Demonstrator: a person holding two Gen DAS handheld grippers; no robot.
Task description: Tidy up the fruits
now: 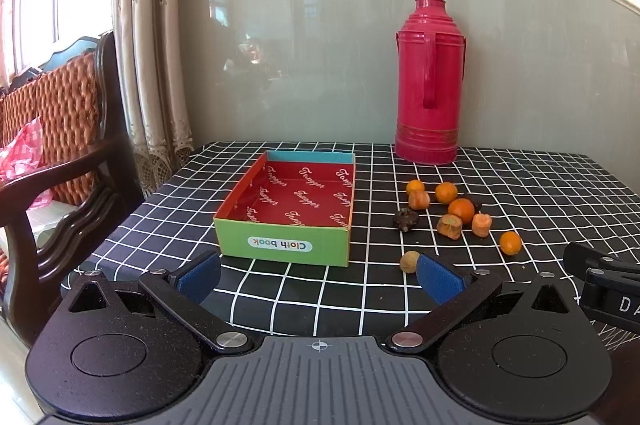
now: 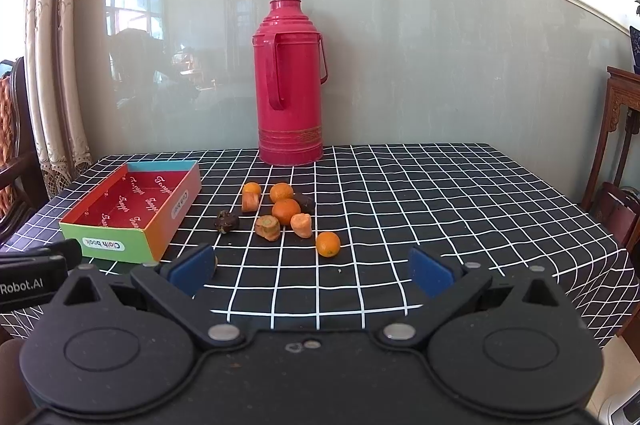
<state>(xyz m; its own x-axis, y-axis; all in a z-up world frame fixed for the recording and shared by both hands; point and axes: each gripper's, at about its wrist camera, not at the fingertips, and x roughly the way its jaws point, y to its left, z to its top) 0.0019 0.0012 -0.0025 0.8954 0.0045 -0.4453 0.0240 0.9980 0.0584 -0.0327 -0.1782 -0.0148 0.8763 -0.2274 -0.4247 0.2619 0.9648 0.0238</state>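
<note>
A shallow cardboard box [image 1: 280, 245] [image 2: 104, 245] with a red inside lies empty on the checked tablecloth. To its right lies a loose group of small oranges [image 1: 461, 210] [image 2: 286, 211], carrot pieces [image 1: 449, 226] [image 2: 268, 227] and dark shrivelled fruits [image 1: 406, 219] [image 2: 227, 221]. One orange [image 1: 511, 243] [image 2: 328, 244] lies nearest the front. A small tan fruit [image 1: 409, 261] sits by my left gripper's right pad. My left gripper [image 1: 318, 277] hangs open in front of the box. My right gripper [image 2: 312, 271] is open in front of the fruit, with nothing between its pads.
A tall red thermos [image 1: 428, 81] [image 2: 290, 81] stands at the back against the wall. A wooden chair [image 1: 60, 161] and a curtain are left of the table. Dark wooden furniture [image 2: 616, 145] stands at the right. The table's front edge lies just below both grippers.
</note>
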